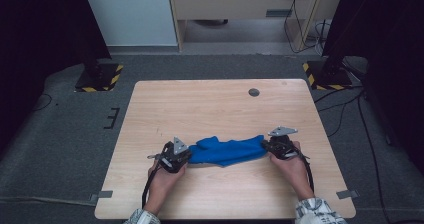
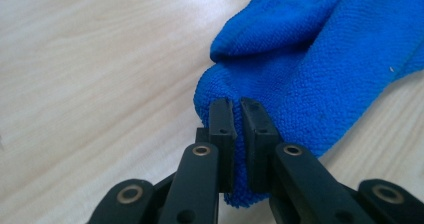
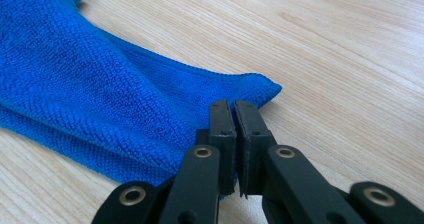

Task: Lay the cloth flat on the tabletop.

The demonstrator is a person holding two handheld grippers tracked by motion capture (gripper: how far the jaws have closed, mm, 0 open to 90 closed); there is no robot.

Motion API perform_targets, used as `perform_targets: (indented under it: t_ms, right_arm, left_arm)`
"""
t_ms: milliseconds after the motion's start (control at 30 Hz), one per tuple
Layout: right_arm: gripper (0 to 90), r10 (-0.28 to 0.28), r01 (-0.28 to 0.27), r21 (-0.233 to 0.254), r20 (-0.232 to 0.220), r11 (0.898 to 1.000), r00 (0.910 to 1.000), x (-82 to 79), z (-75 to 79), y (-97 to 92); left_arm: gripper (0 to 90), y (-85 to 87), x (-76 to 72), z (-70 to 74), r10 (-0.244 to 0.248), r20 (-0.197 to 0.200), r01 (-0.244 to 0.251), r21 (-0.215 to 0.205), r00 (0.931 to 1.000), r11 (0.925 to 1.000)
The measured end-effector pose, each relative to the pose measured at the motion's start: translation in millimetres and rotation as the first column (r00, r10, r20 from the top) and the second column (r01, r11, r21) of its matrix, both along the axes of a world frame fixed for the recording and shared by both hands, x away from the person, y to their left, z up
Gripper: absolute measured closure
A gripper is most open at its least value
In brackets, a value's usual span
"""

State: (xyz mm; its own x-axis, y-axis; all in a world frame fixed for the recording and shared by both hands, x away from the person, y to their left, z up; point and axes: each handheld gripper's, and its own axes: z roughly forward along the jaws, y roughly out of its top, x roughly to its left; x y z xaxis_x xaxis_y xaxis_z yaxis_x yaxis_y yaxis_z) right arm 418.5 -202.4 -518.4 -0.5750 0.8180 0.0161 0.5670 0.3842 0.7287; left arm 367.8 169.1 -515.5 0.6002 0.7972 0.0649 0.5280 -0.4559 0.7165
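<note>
The blue cloth (image 1: 227,151), bunched near the front of the table (image 1: 210,104), is already pinched at opposite ends by the left gripper (image 2: 236,115) and right gripper (image 3: 231,115), so spreading or folding appears left.

The far half of the tabletop (image 1: 215,104) lies bare right across, so a hand could sweep there from edge to edge; a small dark round cap (image 1: 254,92) set flush near the far right corner is the one mark in it. In the near half, a blue cloth (image 1: 227,150) stretches crosswise between the left gripper (image 1: 181,154) and the right gripper (image 1: 271,147), each with its jaws pinched on one end, forming a low bar across the middle. Bare wood runs outside each gripper to the side edges. Between the two forearms, near the front edge, a strip of wood stays free.
</note>
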Motion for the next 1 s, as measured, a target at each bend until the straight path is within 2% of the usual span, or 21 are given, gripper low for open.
perform_targets:
  t_ms: [100,233,333,367,433,500,567,600,667,700,733,767,833,867,900,933,967,1000]
  right_arm:
    - [87.5,-0.006,0.006,-0.009,0.012,1.0,0.9999,0.4,-0.3,0.7]
    - [87.5,-0.007,0.008,-0.024,0.021,1.0,0.9998,-0.4,-0.4,1.7]
    - [87.5,0.002,-0.002,-0.031,0.007,1.0,1.0,-0.7,-2.3,2.5]
    - [87.3,0.007,-0.007,-0.036,0.008,0.999,0.9999,-1.4,-3.8,3.2]
    - [87.2,0.01,-0.009,-0.037,0.012,0.999,0.9999,-1.3,-3.7,3.0]
    - [87.0,0.004,-0.004,-0.028,0.007,1.0,1.0,-1.4,-3.1,2.8]
    - [86.8,0.001,0.0,-0.023,0.007,1.0,1.0,-1.0,-3.5,1.8]
    - [86.8,0.001,0.0,-0.023,0.007,1.0,1.0,-1.0,-3.5,1.8]
    - [86.7,-0.001,0.002,-0.018,0.004,1.0,1.0,-0.1,-4.9,1.1]
    - [86.6,-0.006,0.006,-0.013,0.002,1.0,1.0,-0.1,-5.5,1.3]
    - [86.6,-0.005,0.005,-0.013,0.0,1.0,1.0,0.2,-6.2,1.4]
    - [86.5,0.0,0.0,-0.018,-0.002,1.0,1.0,0.5,-6.7,1.4]
    - [86.4,-0.006,0.006,-0.016,-0.007,1.0,1.0,0.4,-8.0,2.1]
    - [86.4,-0.006,0.006,-0.016,-0.007,1.0,1.0,0.4,-8.0,2.1]
    - [86.2,-0.004,0.004,-0.018,-0.013,1.0,0.9999,0.5,-9.2,2.3]
    - [86.2,-0.004,0.004,-0.018,-0.013,1.0,0.9999,0.5,-9.2,2.3]
    - [85.9,-0.006,0.006,-0.013,-0.012,1.0,0.9999,0.6,-9.6,1.5]
    - [85.9,-0.008,0.008,-0.011,-0.014,1.0,0.9999,0.4,-9.5,1.4]
  left_arm:
    - [83.8,0.0,-4.6,0.4,0.002,-0.001,-0.002,0.011,1.0,0.9999]
    - [81.5,1.1,-5.2,2.1,-0.003,0.01,0.003,-0.002,0.9999,1.0]
    - [74.7,1.6,-4.0,3.1,-0.002,0.028,0.002,0.001,0.9996,1.0]
    - [70.3,3.4,-3.1,6.7,0.004,0.056,-0.002,-0.02,0.9984,0.9998]
    - [65.2,5.0,-3.1,9.2,0.005,0.071,-0.003,-0.03,0.9974,0.9995]
    - [60.5,9.8,-3.0,16.2,0.017,0.112,-0.009,-0.076,0.9936,0.9971]
    - [57.9,13.4,-0.7,19.3,0.029,0.131,-0.013,-0.12,0.9909,0.9926]
    - [57.0,13.4,-0.7,19.3,0.029,0.131,-0.013,-0.12,0.9909,0.9926]
    - [56.4,15.1,6.3,20.7,0.033,0.137,-0.015,-0.128,0.99,0.9916]
    - [55.7,14.5,15.3,19.2,0.034,0.142,-0.016,-0.127,0.9893,0.9917]
    - [54.8,14.5,15.3,19.2,0.034,0.142,-0.016,-0.127,0.9893,0.9917]
    - [54.1,13.8,24.4,17.1,0.026,0.145,-0.006,-0.136,0.9892,0.9906]
    - [53.0,12.3,33.3,14.0,0.011,0.143,0.011,-0.153,0.9896,0.9882]
    - [52.8,12.3,33.3,14.0,0.011,0.143,0.011,-0.153,0.9896,0.9882]
    - [52.2,11.2,38.3,10.1,-0.026,0.133,0.048,-0.16,0.9908,0.986]
    - [51.9,11.2,38.3,10.1,-0.026,0.133,0.048,-0.16,0.9908,0.986]
    - [51.5,10.7,37.9,6.0,-0.061,0.122,0.079,-0.145,0.9907,0.9864]
    - [51.2,11.5,36.7,3.5,-0.075,0.116,0.091,-0.144,0.9904,0.9854]
